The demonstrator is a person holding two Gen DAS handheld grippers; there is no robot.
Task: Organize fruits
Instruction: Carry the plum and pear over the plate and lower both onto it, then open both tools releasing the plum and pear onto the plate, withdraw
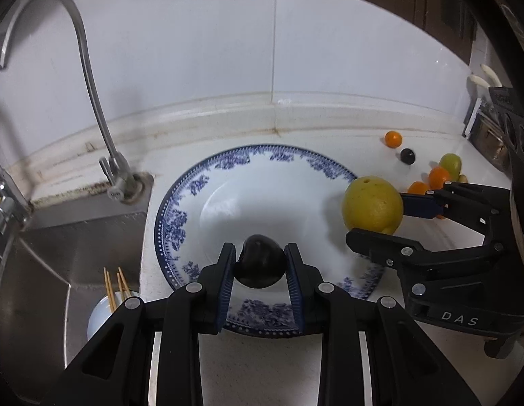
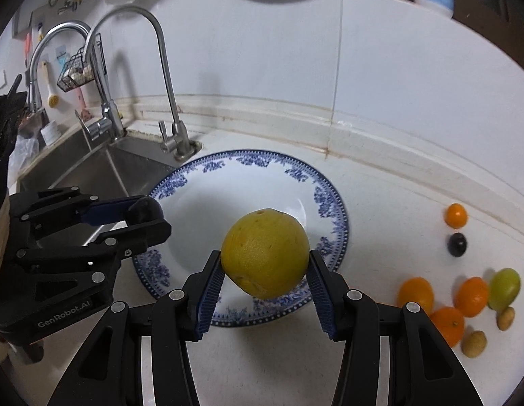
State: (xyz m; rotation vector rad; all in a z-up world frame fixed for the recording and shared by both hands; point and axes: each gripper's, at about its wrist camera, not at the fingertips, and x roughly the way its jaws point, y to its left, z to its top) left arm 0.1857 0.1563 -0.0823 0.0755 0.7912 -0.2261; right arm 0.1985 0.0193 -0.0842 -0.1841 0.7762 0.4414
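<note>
- Left gripper (image 1: pixel 260 264): lower centre of the left wrist view, jaws closed on a dark plum (image 1: pixel 260 265), blue pads pressing both sides. It holds the plum above the near part of the plate (image 1: pixel 180 203).
- Right gripper (image 2: pixel 265 270): lower centre of the right wrist view, jaws partly open and clamped on a yellow citrus (image 2: pixel 265 253), one pad on each side. The citrus hangs over the near right part of the plate.
- Plate: blue-and-white patterned rim, white bowl, centre of both views, lying on the white counter (image 2: pixel 397 203) just beside the sink (image 2: pixel 92 169). Nothing rests in it.
- Loose fruit, right side of the right wrist view, on the counter well apart from the plate: a small orange (image 2: pixel 456 215) with a dark grape (image 2: pixel 457 244) just below it; lower right, a cluster of three oranges (image 2: pixel 448 324), a green fruit (image 2: pixel 504 287) and two small tan fruits (image 2: pixel 474 343).
- Faucets (image 2: pixel 164 67): two, standing at the sink, upper left of the right wrist view.
- Cup with chopsticks (image 1: pixel 113 291): lower left of the left wrist view, inside the sink.
</note>
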